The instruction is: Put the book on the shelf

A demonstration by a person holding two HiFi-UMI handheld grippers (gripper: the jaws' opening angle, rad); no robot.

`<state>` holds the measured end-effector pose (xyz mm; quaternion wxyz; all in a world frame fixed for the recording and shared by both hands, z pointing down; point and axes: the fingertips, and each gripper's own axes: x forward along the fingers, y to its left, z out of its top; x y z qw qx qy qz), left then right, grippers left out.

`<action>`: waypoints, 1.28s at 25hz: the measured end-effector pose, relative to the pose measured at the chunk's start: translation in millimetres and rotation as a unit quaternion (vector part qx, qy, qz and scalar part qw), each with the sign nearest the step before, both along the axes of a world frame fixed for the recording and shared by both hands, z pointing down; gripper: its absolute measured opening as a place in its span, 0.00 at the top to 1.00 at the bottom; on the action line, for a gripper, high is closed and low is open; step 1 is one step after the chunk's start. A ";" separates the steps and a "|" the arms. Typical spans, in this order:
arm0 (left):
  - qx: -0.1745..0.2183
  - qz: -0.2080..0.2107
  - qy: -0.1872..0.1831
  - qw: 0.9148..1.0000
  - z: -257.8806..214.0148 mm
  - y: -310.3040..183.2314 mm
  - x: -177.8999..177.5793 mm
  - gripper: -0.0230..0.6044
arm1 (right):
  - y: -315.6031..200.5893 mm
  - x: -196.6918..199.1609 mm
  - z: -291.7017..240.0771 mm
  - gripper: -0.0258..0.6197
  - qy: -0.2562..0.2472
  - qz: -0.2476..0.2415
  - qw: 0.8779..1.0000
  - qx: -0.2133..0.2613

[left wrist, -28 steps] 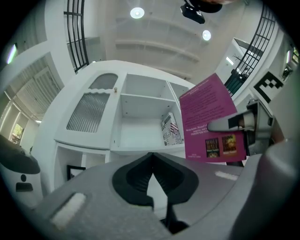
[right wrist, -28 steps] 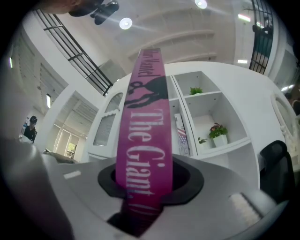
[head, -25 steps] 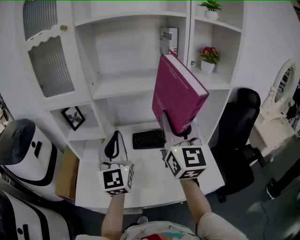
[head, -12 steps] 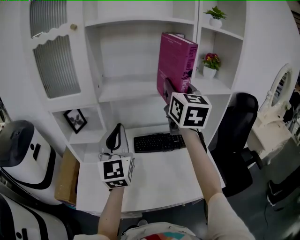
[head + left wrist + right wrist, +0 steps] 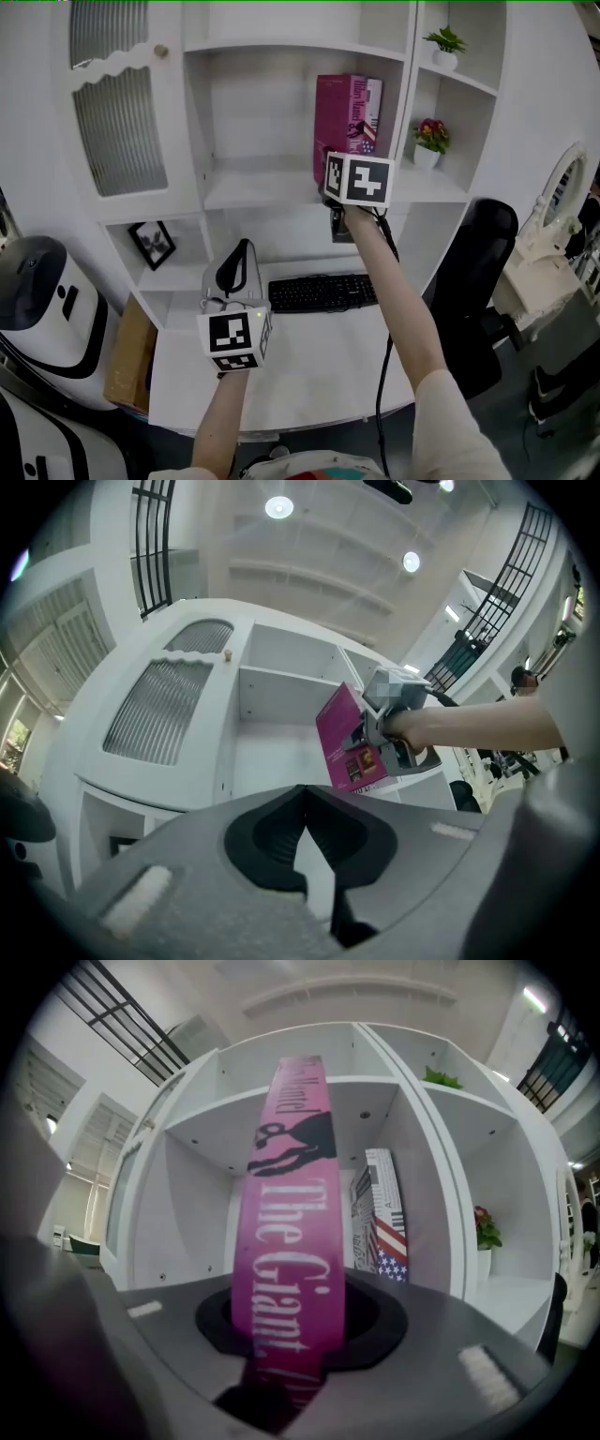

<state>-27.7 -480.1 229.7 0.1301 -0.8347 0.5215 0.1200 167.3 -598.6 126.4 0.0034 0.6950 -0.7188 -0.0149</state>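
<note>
Your right hand-held gripper (image 5: 286, 1321) is clamped on the lower end of the book (image 5: 286, 1194), its jaws held apart by the book's thickness. The book is magenta, with white lettering and a black figure on the spine facing you. It stands upright out of the jaws at the middle shelf (image 5: 253, 187), just left of a flag-patterned book (image 5: 382, 1213). Your left hand-held gripper (image 5: 306, 794) is closed on nothing above the worktop (image 5: 309, 347).

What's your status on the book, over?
Right gripper shut on pink book, upright at the middle shelf bay. Left gripper shut, empty, held low. Striped book stands just right of it; nothing else in the way.
</note>
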 end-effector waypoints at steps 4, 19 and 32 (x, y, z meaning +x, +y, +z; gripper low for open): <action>0.003 0.000 -0.001 1.000 -0.9 -5.6 -1.7 0.96 | -20.3 3.3 4.5 0.76 -0.004 0.013 1.000 -0.006; -0.020 -0.022 -0.010 1.000 20.9 -41.6 -21.0 0.96 | -102.8 6.8 13.9 0.76 0.002 0.036 0.999 -0.031; -0.064 -0.031 -0.013 0.997 54.0 -79.4 -29.7 0.96 | -148.8 13.6 16.0 0.76 -0.010 0.041 0.998 -0.042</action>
